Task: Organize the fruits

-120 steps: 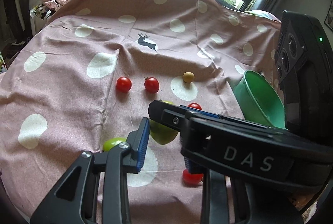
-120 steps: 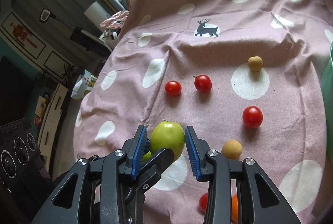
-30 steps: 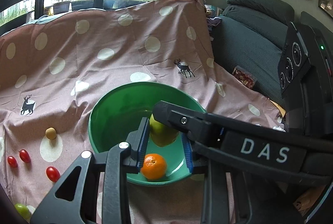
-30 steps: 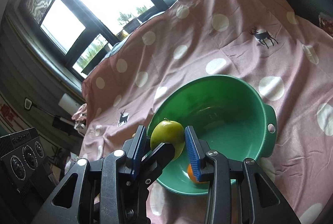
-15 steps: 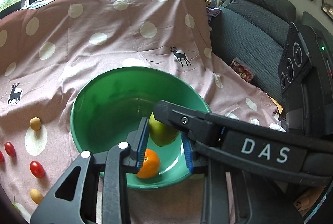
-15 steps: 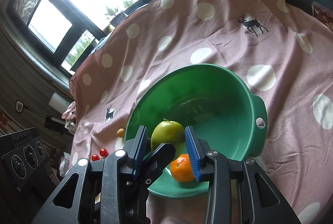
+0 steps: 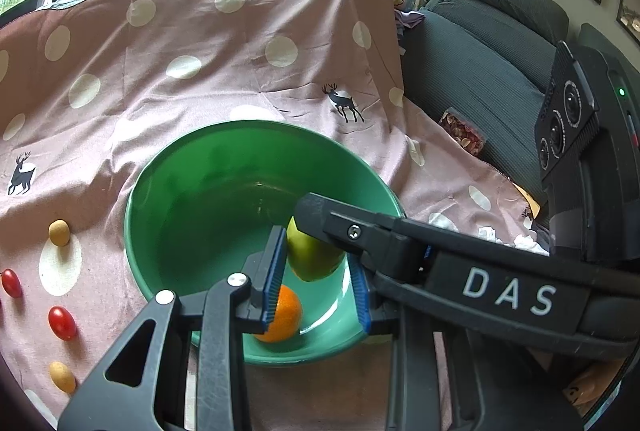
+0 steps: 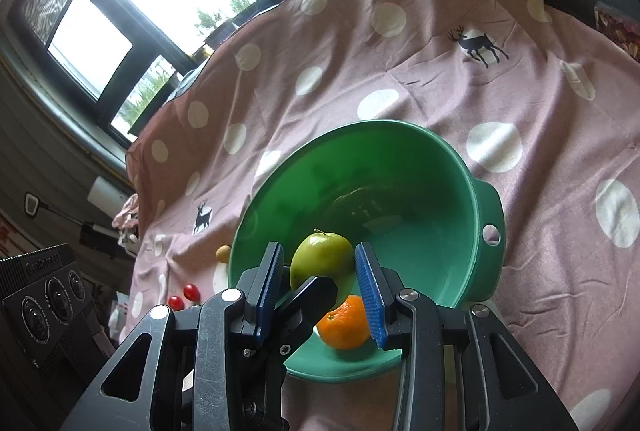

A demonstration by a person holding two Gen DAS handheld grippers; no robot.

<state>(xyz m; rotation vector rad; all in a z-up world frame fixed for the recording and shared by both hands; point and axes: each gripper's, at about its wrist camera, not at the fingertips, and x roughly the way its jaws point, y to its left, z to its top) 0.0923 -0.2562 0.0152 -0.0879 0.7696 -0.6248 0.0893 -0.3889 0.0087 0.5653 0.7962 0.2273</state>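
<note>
Wrinkled dotted cloth, glossy round bowl, right claw clamping smooth apple, left claw parted.

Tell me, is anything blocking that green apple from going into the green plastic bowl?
Nothing visible blocks it. The round green apple, clamped in the right tool, hangs over the open green plastic bowl. A small orange tangerine lies in the bowl beside the drop spot, so the apple might land against it.

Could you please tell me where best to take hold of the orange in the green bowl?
Probably grip the orange across its widest middle, from straight above: it is round and sits low by the green bowl's near wall, which blocks side approaches.
</note>
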